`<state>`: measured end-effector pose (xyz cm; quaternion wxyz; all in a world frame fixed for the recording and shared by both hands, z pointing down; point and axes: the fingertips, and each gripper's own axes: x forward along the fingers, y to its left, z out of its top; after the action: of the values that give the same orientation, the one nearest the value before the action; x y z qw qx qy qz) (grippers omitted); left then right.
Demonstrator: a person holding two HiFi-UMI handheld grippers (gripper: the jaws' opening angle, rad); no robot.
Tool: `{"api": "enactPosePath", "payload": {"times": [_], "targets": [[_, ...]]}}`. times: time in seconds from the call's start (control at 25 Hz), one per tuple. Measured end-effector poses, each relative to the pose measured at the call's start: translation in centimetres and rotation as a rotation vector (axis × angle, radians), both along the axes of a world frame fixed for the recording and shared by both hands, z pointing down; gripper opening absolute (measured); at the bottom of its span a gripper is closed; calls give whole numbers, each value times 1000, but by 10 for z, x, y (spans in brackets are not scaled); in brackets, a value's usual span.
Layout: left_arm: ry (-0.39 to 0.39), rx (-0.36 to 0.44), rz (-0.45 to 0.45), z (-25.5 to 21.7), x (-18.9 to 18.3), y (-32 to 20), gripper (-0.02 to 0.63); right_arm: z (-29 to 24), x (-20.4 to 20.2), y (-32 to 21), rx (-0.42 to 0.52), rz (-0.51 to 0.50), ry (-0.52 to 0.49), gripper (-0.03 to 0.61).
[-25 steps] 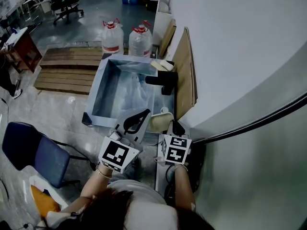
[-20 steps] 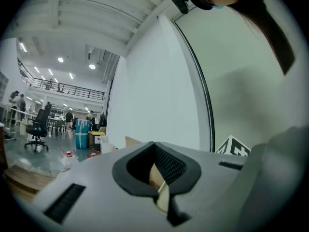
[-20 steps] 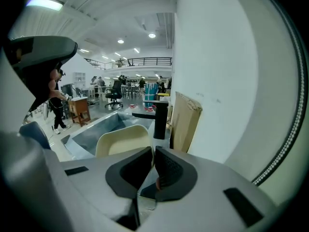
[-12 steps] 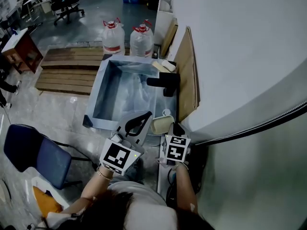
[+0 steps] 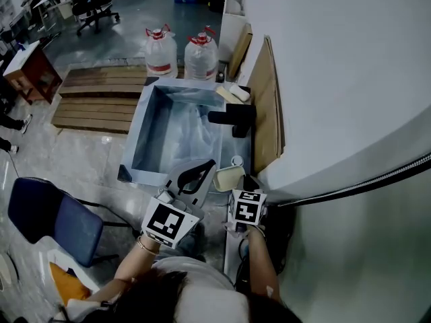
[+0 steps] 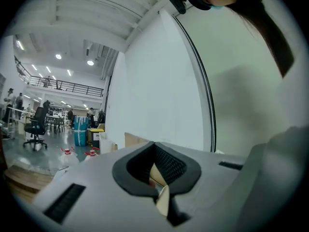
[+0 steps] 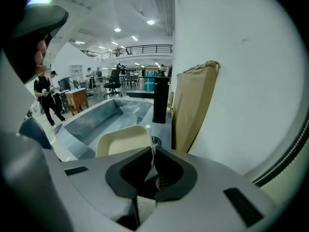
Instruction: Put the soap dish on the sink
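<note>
The cream soap dish [image 5: 227, 178] [image 7: 124, 140] is at the near right corner of the steel sink [image 5: 138, 136] [image 7: 96, 122], over its right ledge. My right gripper [image 5: 246, 182] [image 7: 153, 153] is shut on the dish's near rim. Whether the dish rests on the ledge is unclear. My left gripper [image 5: 206, 165] [image 6: 154, 146] is shut, tilted up, its tips just left of the dish. In the left gripper view a cream sliver shows through the gap behind the tips; I cannot tell if it is held.
A black faucet [image 5: 232, 118] [image 7: 160, 102] stands on the sink's right ledge, with a small round white cap [image 5: 236, 160] between it and the dish. Cardboard [image 5: 268, 106] [image 7: 193, 105] leans on the white wall. Two water jugs [image 5: 180, 54], a wooden pallet [image 5: 94, 98] and a blue chair [image 5: 50, 214] surround the sink.
Both grippers and the dish have held their place against the sink; only the head view has shifted slightly.
</note>
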<state>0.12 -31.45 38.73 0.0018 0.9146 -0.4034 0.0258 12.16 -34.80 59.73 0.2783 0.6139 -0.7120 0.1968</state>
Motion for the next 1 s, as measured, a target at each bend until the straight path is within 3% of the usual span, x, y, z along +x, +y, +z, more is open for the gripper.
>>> {"api": "enactPosePath", "payload": {"times": [0.28,0.48,0.68,0.8,1.0], "targets": [[19,-81,-22,12,-3,-5,8,17,1,-2,-61,11,6,41],[-7,-41,-2,15,-3,-10,8,30,2,-7,-86,27,-24,41],[0,-74,-12,22,-7,-14,8,43,2,-11,-112,39,-40,40],[-19,-37,4,20,-8,-16,8,45,2,-13,-114,43,-39,40],[-2,-89,-14,26,-11,-20,8,50,2,-15,-133,60,-43,38]]}}
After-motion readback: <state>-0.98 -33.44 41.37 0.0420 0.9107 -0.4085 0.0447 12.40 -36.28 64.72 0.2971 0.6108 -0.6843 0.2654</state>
